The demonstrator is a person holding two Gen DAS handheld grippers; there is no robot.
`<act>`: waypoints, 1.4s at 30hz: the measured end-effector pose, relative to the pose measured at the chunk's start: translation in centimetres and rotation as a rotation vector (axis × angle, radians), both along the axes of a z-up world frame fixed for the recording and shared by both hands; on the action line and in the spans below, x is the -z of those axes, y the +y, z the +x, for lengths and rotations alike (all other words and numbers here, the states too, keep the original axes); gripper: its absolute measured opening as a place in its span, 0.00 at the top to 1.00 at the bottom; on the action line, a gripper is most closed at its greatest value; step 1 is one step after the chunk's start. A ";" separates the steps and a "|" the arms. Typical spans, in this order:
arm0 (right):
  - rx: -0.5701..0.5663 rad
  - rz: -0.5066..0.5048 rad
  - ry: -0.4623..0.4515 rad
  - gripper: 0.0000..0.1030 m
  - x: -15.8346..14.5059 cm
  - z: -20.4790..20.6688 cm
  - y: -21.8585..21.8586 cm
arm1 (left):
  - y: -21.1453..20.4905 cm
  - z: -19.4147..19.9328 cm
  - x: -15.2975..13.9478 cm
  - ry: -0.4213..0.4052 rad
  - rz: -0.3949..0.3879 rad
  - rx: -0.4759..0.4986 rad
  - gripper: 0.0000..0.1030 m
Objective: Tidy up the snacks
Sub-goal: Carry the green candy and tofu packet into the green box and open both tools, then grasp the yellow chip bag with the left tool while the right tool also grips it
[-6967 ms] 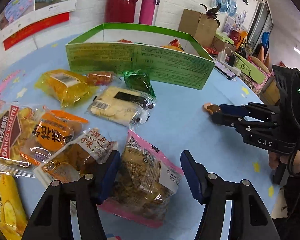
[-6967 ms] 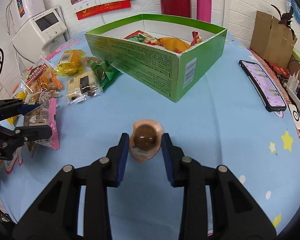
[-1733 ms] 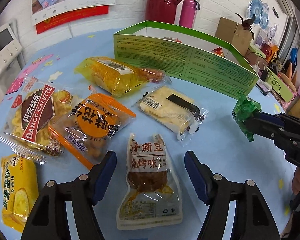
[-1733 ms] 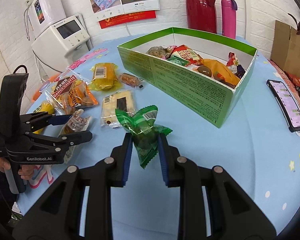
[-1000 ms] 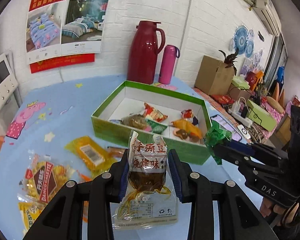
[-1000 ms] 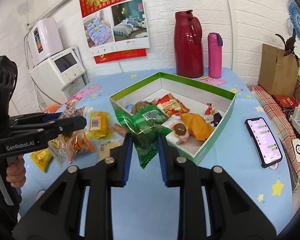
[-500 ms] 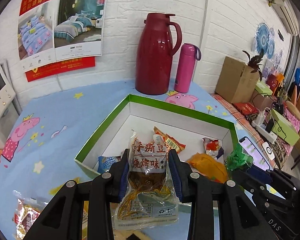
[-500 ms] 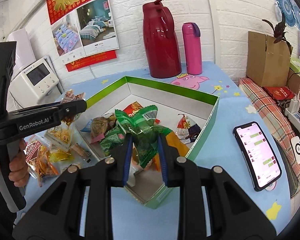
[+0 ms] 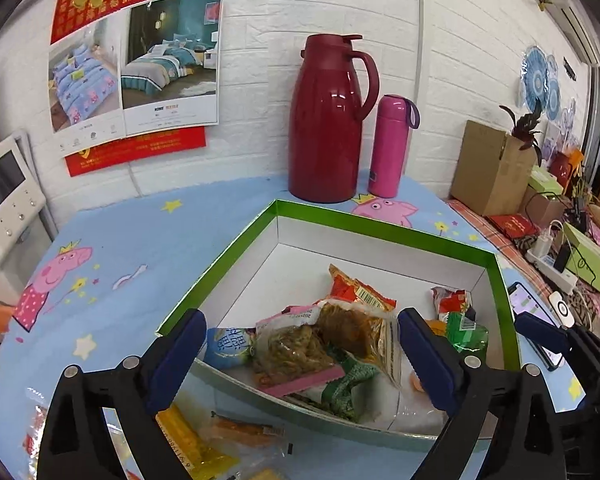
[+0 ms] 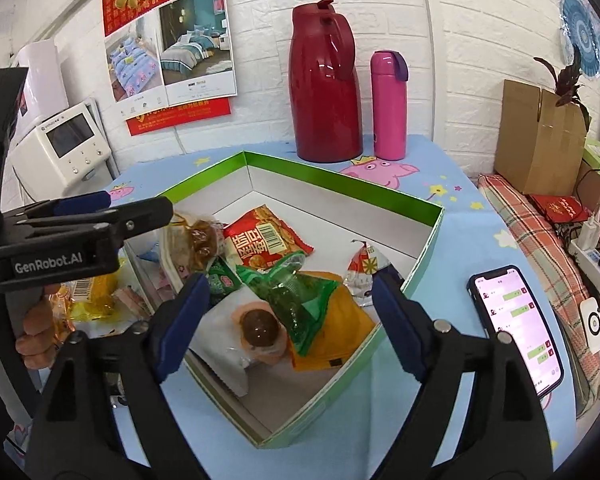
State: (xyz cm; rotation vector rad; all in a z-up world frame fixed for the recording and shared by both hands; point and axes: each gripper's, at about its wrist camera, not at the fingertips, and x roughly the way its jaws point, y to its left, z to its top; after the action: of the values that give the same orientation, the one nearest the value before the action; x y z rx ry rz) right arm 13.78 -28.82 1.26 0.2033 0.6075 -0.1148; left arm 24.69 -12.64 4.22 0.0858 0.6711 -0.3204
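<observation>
The green-rimmed cardboard box (image 9: pixel 380 229) holds several snack packets. My left gripper (image 9: pixel 302 360) hangs open over its near-left side, with nothing between the fingers. Below it, the brown dried-tofu packet (image 9: pixel 354 330) lies on the pile, on top of a pink-edged packet (image 9: pixel 296 354). My right gripper (image 10: pixel 288 320) is open above the box (image 10: pixel 340 185). The green wrapped snack (image 10: pixel 296 302) lies under it, next to a round brown snack (image 10: pixel 260 330) and an orange packet (image 10: pixel 340 322). The left gripper (image 10: pixel 152 212) shows side-on at the left, in a person's hand.
Loose packets lie outside the box at its near-left side (image 9: pixel 196 446) (image 10: pixel 88 296). A red thermos (image 9: pixel 326 120) and a pink bottle (image 9: pixel 390 146) stand behind the box. A phone (image 10: pixel 516 322) lies to its right. A cardboard carton (image 10: pixel 540 136) stands at the back right.
Both grippers have opened over the box. The brown packet has dropped from the left one and the green snack from the right one; both now lie among the snacks inside.
</observation>
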 end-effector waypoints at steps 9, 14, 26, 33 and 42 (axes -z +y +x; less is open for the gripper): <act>-0.027 0.020 -0.040 0.13 -1.6 -2.2 2.3 | 2.4 -3.3 -1.6 -0.029 -0.006 -0.029 0.05; -0.051 0.029 -0.066 0.09 -2.5 -4.2 4.0 | 3.8 -6.1 -2.7 -0.063 -0.004 -0.045 0.05; -0.112 0.043 -0.044 0.06 -2.4 -7.1 8.3 | 8.3 -12.3 -2.9 -0.054 -0.013 -0.074 0.05; -0.217 0.075 0.030 0.06 -0.1 -6.8 12.5 | 17.2 -15.7 0.5 0.042 0.041 -0.225 0.05; -0.423 0.083 0.146 0.06 2.9 -4.1 21.0 | 26.3 -19.1 4.4 0.114 0.089 -0.336 0.05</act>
State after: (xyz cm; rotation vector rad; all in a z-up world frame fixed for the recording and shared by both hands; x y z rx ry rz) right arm 9.64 -7.79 -1.68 0.1434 0.7895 0.3073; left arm 5.57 13.64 -0.14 0.0382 0.7987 0.0283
